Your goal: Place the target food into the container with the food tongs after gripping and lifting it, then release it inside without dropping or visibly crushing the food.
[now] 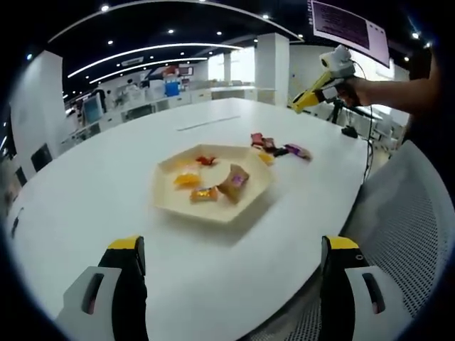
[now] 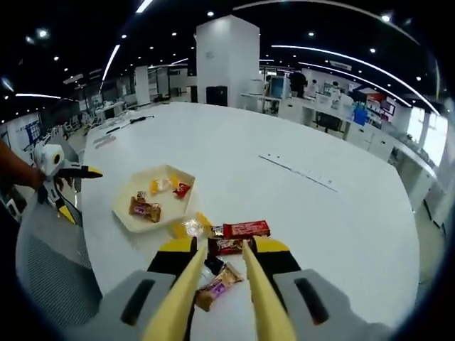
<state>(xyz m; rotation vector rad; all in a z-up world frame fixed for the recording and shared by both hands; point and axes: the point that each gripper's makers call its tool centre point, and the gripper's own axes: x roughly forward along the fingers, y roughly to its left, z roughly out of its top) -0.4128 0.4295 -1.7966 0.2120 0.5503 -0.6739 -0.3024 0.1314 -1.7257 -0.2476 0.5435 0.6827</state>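
I am holding yellow tongs in my right gripper, tips spread over wrapped snacks beside the tray; my left gripper is hovering spread wide.

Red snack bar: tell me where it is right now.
In the right gripper view, the red snack bar lies on the white table, just beyond the tongs' tips, in the loose snack pile right of the hexagonal tray.

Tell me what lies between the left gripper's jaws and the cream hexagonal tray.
In the left gripper view, just bare white table lies between the left gripper and the cream hexagonal tray.
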